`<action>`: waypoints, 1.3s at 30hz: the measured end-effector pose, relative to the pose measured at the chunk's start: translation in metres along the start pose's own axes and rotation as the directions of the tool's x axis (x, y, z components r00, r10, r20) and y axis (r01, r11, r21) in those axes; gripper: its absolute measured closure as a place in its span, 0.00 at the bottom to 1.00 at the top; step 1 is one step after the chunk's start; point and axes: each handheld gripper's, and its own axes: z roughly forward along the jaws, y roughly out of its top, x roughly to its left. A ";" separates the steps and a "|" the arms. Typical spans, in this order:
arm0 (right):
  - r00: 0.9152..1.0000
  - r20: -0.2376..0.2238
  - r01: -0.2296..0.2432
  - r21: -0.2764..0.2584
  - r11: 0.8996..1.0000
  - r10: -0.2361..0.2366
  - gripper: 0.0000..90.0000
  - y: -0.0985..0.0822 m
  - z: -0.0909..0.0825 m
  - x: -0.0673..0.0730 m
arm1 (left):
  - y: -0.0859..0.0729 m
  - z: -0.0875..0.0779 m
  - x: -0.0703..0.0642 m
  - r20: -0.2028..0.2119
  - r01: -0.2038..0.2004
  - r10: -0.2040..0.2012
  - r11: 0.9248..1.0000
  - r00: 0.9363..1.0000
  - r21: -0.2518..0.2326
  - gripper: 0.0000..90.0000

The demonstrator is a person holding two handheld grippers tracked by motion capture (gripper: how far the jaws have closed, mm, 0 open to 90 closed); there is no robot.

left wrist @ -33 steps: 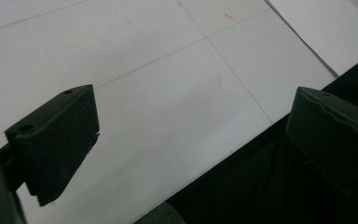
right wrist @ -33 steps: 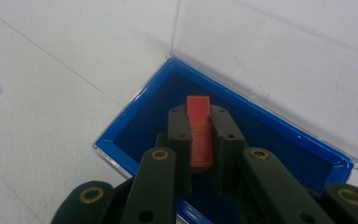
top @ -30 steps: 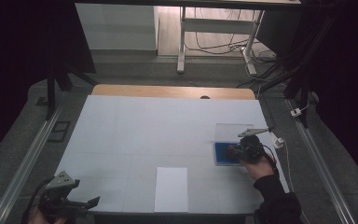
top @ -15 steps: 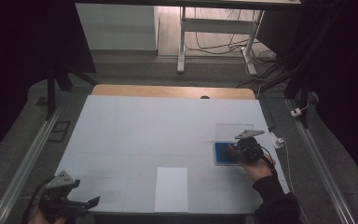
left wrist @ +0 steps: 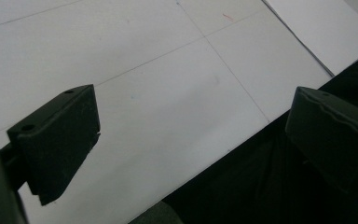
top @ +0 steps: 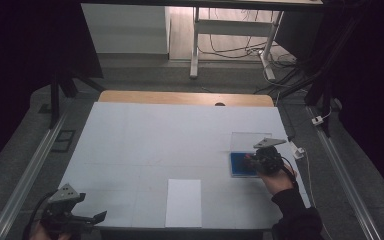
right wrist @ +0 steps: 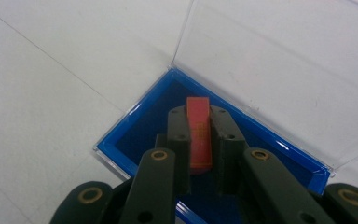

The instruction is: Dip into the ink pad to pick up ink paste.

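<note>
A blue ink pad case (right wrist: 149, 135) with its clear lid (right wrist: 279, 70) swung open lies on the white table at the right (top: 240, 164). My right gripper (right wrist: 198, 114) hovers over the blue pad, shut on a small red stamp (right wrist: 199, 133) that stands between its jaws. In the high view the right gripper (top: 252, 161) sits over the case, held by a hand in a dark sleeve. My left gripper (top: 100, 216) rests at the table's near left corner. Its jaws stand wide apart in the left gripper view (left wrist: 191, 135) with nothing between them.
A white sheet of paper (top: 183, 202) lies at the table's front edge, near the middle. A wooden strip (top: 180, 98) borders the far edge. Metal rails (top: 25, 175) run along both sides. A white cable plug (top: 297, 150) lies right of the case.
</note>
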 end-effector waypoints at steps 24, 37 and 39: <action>0.995 -0.097 0.013 -0.065 0.998 -0.019 0.89 0.008 -0.021 0.019 | 0.000 0.000 0.001 0.004 0.005 -0.005 1.000 1.000 -0.003 0.04; 0.986 -0.161 0.023 -0.095 0.995 -0.038 0.89 0.015 -0.026 0.037 | 0.000 -0.001 0.001 0.005 0.004 -0.004 1.000 1.000 -0.006 0.04; 0.984 -0.173 0.036 -0.099 0.994 -0.053 0.89 0.018 -0.027 0.043 | 0.000 -0.001 0.001 0.004 0.003 -0.003 1.000 1.000 -0.007 0.04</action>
